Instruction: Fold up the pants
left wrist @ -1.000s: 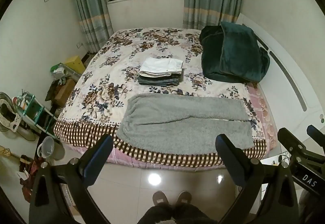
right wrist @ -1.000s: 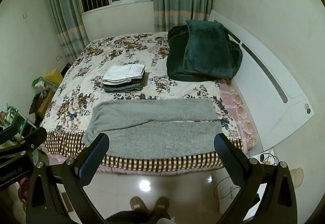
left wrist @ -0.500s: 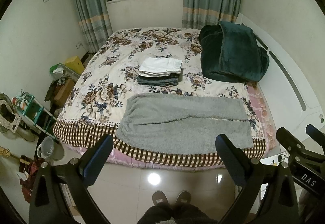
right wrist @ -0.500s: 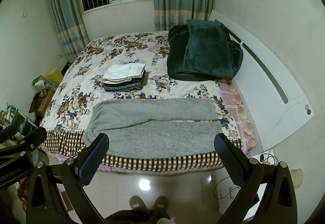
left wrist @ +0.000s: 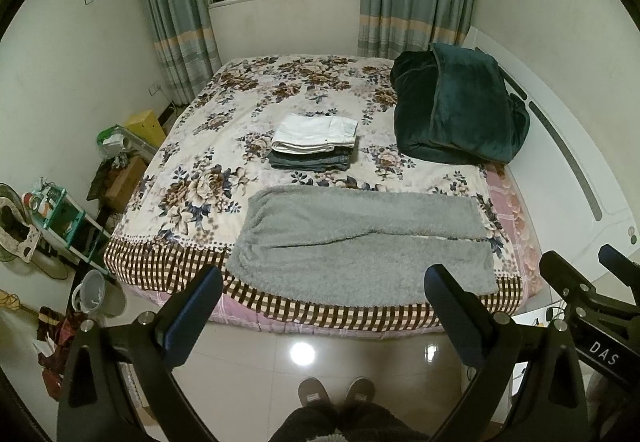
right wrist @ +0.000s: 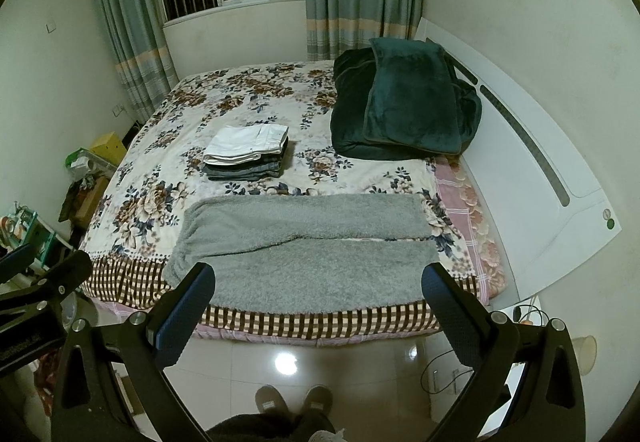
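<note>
In the left wrist view, cluttered shelves point(left wrist: 52, 213) sit at the far left edge beside the bed point(left wrist: 224, 121), whose floral cover fills the middle of the frame. The left gripper point(left wrist: 322, 284) hangs above the tiled floor at lower centre, fingers spread wide with nothing between them. Just beyond it, the grey pants point(left wrist: 360, 242) lie flat along the near edge of the bed, waistband toward the left and legs running right. Behind them, at centre, a stack of folded clothes point(left wrist: 314, 143) rests on the cover, apart from the pants. A dark green blanket point(left wrist: 456, 105) is heaped at upper right. In the right wrist view, the right gripper point(right wrist: 318, 280) is likewise spread wide and empty over the floor, with the person's slippers point(right wrist: 294, 400) at the bottom.
</note>
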{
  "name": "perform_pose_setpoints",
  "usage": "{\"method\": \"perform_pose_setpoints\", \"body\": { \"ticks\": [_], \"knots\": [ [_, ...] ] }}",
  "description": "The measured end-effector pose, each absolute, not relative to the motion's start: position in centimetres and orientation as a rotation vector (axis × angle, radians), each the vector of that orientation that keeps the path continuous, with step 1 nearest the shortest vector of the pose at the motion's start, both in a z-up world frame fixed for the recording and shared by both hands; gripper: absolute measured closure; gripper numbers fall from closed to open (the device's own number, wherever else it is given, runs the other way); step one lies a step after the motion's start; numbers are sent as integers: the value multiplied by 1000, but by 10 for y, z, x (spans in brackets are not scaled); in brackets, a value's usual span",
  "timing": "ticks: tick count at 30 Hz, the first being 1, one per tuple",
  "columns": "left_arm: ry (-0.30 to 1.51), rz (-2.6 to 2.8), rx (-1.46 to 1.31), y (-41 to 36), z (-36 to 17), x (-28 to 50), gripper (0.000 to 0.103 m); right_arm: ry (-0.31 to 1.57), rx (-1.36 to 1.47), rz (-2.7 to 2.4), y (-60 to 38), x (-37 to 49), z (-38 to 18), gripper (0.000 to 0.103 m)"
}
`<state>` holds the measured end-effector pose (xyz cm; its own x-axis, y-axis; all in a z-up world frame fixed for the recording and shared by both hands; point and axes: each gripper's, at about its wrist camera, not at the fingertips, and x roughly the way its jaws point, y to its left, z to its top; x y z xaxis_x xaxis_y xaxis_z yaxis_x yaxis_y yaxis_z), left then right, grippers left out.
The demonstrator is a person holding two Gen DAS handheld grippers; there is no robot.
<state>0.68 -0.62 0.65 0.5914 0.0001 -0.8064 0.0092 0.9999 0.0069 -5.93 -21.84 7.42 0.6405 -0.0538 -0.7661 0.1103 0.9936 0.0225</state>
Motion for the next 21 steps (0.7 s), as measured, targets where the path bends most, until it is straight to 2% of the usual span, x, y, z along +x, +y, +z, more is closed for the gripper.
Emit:
{"method": "perform_pose_setpoints", "body": {
  "ticks": [21],
  "knots": [
    [936, -4, 10, -7, 8, 8, 0, 875, 69, -86, -207, -52, 72, 0]
  ]
}}
